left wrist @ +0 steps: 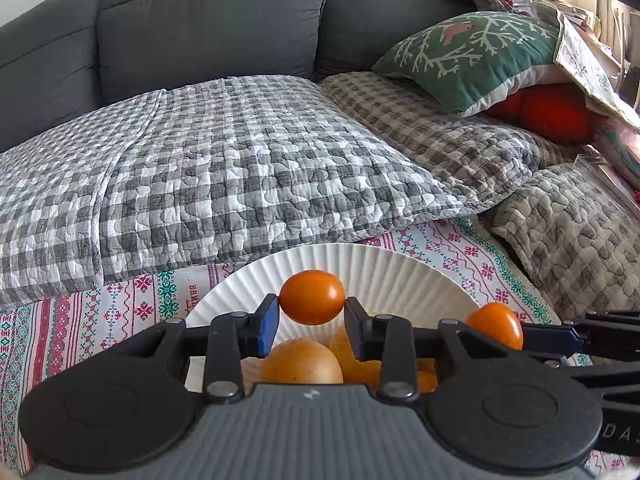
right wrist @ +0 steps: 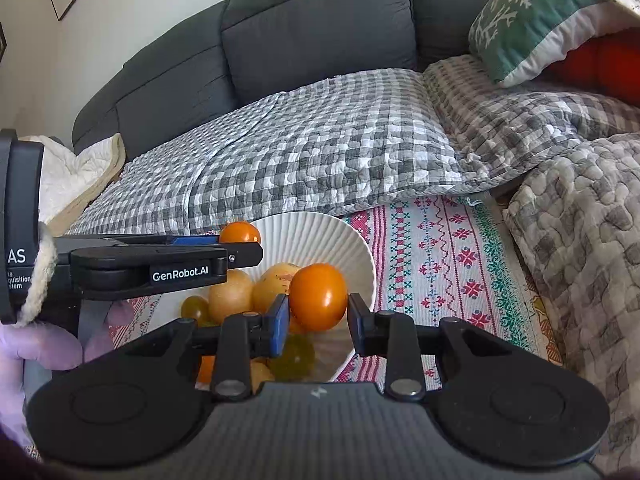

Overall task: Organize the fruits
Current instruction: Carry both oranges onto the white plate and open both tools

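Note:
A white ribbed bowl (left wrist: 380, 268) (right wrist: 320, 236) stands on a patterned cloth (right wrist: 440, 264). My left gripper (left wrist: 312, 308) is shut on an orange tomato (left wrist: 312, 297) just above the bowl. From the right wrist view this gripper (right wrist: 252, 248) comes in from the left, its tomato (right wrist: 239, 233) at the bowl's far rim. My right gripper (right wrist: 318, 308) is shut on a second orange tomato (right wrist: 318, 296) over the bowl; in the left wrist view it (left wrist: 524, 332) shows at the right with that tomato (left wrist: 498, 326). Yellow fruits (right wrist: 232, 296) and greenish ones (right wrist: 195, 308) lie in the bowl.
A grey checked quilt (left wrist: 224, 168) covers the dark grey sofa (left wrist: 208, 28) right behind the bowl. A green cushion (left wrist: 472, 56) and a red one (left wrist: 552, 112) are piled at the right. A gloved hand (right wrist: 40, 348) holds the left gripper.

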Tool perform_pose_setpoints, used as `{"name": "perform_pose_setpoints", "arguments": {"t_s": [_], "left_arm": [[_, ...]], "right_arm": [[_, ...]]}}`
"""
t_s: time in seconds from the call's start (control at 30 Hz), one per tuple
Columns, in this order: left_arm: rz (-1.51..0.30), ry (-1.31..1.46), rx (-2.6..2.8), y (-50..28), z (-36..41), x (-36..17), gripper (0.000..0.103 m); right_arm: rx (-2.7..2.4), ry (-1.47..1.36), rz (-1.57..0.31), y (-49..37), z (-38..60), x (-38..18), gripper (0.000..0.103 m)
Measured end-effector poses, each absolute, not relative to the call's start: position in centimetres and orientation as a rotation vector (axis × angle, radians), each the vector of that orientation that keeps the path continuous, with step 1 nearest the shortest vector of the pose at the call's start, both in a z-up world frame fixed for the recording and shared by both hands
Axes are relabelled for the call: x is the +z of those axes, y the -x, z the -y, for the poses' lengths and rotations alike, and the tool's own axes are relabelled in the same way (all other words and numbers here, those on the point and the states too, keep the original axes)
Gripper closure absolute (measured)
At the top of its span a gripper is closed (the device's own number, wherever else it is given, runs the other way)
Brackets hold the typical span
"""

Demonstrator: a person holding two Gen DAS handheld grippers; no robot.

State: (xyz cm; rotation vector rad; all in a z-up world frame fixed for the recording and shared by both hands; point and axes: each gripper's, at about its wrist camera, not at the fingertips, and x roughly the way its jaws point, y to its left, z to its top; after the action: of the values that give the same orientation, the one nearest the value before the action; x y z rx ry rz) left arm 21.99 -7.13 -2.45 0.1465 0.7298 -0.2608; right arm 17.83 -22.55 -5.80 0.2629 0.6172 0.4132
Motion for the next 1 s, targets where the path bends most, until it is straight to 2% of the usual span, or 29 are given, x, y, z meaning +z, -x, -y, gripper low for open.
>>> {"name": "perform_pose_setpoints", "arguments": {"t_s": [0.43, 0.63, 0.67, 0.8, 0.9, 1.0], "left_arm": [[-0.732, -0.093, -0.249, -22.9, 6.4, -3.7, 0.078], [-0.728, -0.089, -0.244, -22.9, 6.7, -3.5, 0.076], [-0.726, -0.088, -0.243, -22.8, 6.7, -3.4, 0.075], [-0.709, -0.094, -0.238, -21.8, 6.6, -2.5, 0.059], [-0.701, -0.098, -0.231, -20.8, 6.2, -1.5, 0.049], [-0.689, -0.086, -0.213, -19.3, 5.5, -0.4, 0.034]], "right_arm": [[0.4, -0.249, -0.609, -19.5, 21.7, -6.4, 0.074], [0.386, -0.256, -0.589, -19.5, 21.8, -6.2, 0.072], [0.386, -0.257, -0.584, -19.4, 21.9, -6.1, 0.068], [0.379, -0.263, -0.567, -18.6, 22.4, -5.4, 0.057], [0.365, -0.26, -0.566, -17.7, 22.6, -4.9, 0.044], [0.358, -0.235, -0.57, -16.6, 22.7, -4.2, 0.036]]}}
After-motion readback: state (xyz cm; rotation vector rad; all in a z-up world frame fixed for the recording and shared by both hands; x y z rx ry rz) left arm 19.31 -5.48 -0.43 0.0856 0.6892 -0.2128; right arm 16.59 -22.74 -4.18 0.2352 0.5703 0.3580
